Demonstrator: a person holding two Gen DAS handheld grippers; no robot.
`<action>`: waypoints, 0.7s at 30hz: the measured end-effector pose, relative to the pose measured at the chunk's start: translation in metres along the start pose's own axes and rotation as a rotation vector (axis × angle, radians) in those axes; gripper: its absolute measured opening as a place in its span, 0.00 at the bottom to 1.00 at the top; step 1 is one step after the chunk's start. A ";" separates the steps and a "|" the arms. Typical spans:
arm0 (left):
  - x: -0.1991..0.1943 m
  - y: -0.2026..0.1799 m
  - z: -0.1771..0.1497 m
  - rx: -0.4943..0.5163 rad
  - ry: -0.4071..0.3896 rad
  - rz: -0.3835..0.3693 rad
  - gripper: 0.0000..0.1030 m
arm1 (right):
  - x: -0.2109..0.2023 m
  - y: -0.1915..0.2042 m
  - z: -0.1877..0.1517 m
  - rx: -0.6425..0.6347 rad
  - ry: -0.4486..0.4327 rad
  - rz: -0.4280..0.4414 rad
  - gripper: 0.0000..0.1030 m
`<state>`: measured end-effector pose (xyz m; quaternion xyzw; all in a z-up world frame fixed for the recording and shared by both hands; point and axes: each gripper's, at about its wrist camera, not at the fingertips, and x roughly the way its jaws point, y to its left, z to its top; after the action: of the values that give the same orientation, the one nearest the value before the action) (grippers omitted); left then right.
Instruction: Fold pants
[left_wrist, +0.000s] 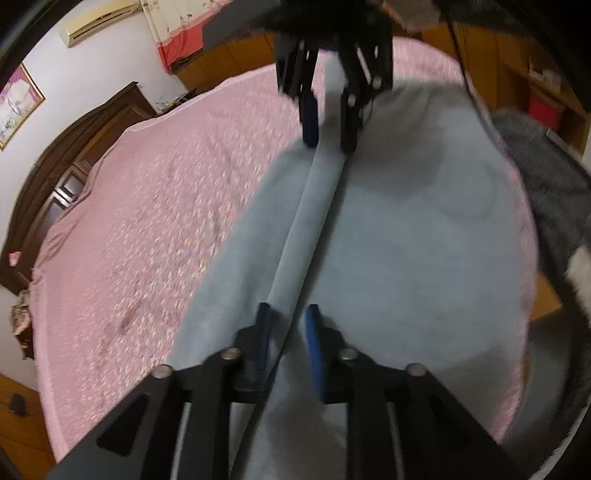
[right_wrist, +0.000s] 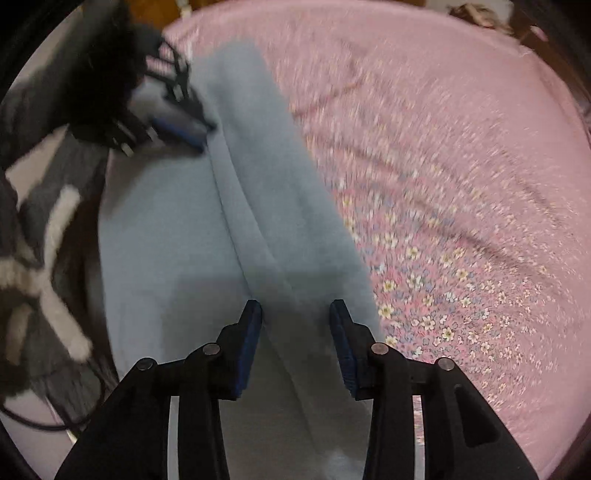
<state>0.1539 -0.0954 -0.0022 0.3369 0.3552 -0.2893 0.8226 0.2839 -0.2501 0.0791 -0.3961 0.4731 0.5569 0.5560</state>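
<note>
- The pants are light blue-grey and lie spread on the pink flowered bed, near its edge on your side. A raised ridge of fabric runs lengthwise down the middle of them.
- Your left tongs sit at the near end of that ridge, angled low along it. The blue pads are set narrow with the fold of cloth running between them. Whether they're actually pinching the pants, I can't tell; there's a visible gap on each side.
- From the right wrist camera, the left tongs show up at the far end of the ridge, tilted down onto the cloth. That part is too blurry to read the grip.
- Your right tongs are at the opposite end of the ridge, pointing along it toward the left tongs. They stand wide, with the pads apart over the pants and the ridge line passing closer to the left-hand pad.
- From the left wrist camera, the right tongs come down steeply onto the ridge, fingertips straddling it, with a strip of fabric visible between them.
- Beyond the pants, away from the ridge, the bed is just pink sheet with a dark wooden headboard at its far end.
- Both views are motion-smeared.
</note>
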 end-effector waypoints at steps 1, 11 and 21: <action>-0.002 0.003 0.005 -0.016 -0.020 -0.024 0.36 | -0.004 -0.002 -0.001 0.012 -0.013 0.030 0.39; 0.037 -0.002 0.061 -0.066 -0.050 -0.182 0.47 | 0.003 -0.033 -0.033 0.125 0.056 0.095 0.29; 0.030 0.006 0.032 -0.095 0.018 -0.157 0.09 | -0.006 0.025 -0.045 0.043 0.002 -0.183 0.07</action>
<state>0.1877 -0.1230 -0.0069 0.2713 0.4009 -0.3329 0.8092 0.2553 -0.2930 0.0762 -0.4261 0.4472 0.4930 0.6127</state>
